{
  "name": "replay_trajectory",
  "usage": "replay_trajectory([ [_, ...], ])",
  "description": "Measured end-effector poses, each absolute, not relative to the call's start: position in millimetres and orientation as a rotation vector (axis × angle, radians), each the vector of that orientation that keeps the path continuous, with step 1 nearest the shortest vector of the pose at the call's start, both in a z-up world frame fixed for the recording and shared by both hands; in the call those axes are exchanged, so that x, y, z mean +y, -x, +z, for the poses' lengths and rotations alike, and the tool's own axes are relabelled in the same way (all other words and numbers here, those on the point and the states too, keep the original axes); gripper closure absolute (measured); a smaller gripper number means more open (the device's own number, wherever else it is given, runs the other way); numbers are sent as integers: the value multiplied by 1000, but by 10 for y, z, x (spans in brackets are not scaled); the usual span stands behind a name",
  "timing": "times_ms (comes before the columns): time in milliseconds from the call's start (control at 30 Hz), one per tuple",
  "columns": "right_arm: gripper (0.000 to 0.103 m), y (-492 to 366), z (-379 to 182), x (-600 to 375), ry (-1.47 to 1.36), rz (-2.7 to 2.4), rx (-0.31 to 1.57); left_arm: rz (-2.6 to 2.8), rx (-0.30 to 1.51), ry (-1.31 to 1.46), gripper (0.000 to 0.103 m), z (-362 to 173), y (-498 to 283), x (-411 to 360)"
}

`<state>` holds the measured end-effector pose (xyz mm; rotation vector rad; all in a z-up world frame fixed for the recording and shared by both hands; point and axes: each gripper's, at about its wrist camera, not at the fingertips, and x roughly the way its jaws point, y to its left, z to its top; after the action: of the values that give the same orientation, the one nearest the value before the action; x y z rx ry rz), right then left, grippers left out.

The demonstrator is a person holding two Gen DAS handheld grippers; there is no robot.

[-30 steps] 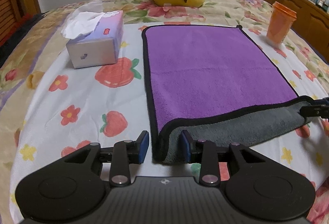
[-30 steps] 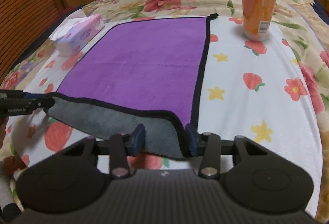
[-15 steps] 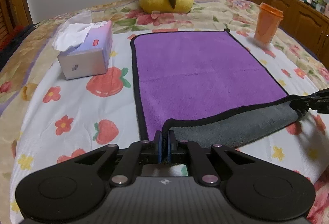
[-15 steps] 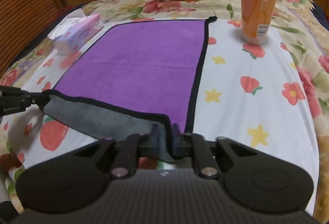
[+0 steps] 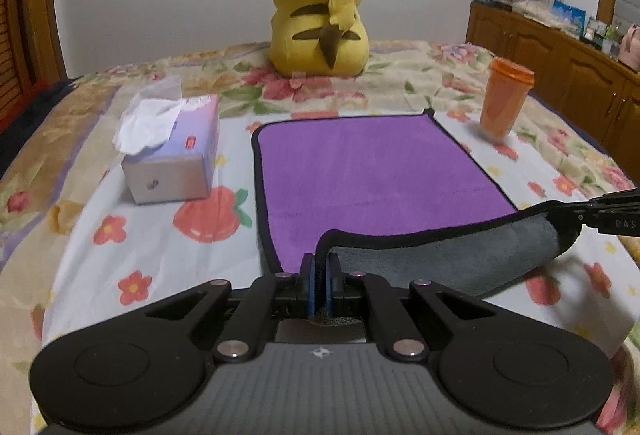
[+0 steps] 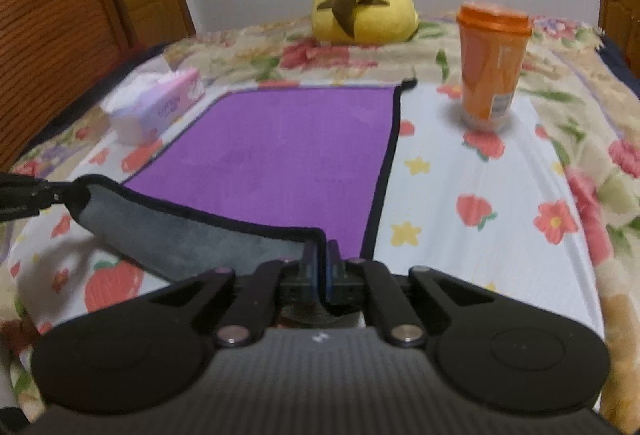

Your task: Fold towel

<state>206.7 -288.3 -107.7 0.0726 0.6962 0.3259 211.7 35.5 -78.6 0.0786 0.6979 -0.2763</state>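
A purple towel [image 5: 360, 171] with a black hem and grey underside lies on the flowered bedsheet; it also shows in the right wrist view [image 6: 280, 147]. My left gripper [image 5: 320, 275] is shut on the towel's near left corner. My right gripper [image 6: 320, 267] is shut on its near right corner. The near edge is lifted off the bed and curled over, so the grey underside [image 5: 440, 259] faces me. Each gripper shows at the edge of the other's view, the right one [image 5: 600, 215] and the left one [image 6: 28, 195].
A tissue box [image 5: 172, 155] stands left of the towel. An orange cup [image 5: 504, 99] stands to its right, also in the right wrist view [image 6: 492, 67]. A yellow plush toy [image 5: 320, 7] sits behind. A wooden cabinet [image 5: 560, 67] lines the right wall.
Both grippers closed from open onto the towel's near corners, then rose with them. The near edge came up off the bed.
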Motion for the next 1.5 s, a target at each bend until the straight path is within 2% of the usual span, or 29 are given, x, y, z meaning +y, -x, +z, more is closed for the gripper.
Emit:
replay_trajectory([
  [1167, 99, -2178, -739, -2866, -8, 331, 517, -268, 575, -100, 97, -296, -2182, 289],
  [1500, 99, -2322, -589, -2850, 13, 317, 466, -264, 553, -114, 97, -198, -2443, 266],
])
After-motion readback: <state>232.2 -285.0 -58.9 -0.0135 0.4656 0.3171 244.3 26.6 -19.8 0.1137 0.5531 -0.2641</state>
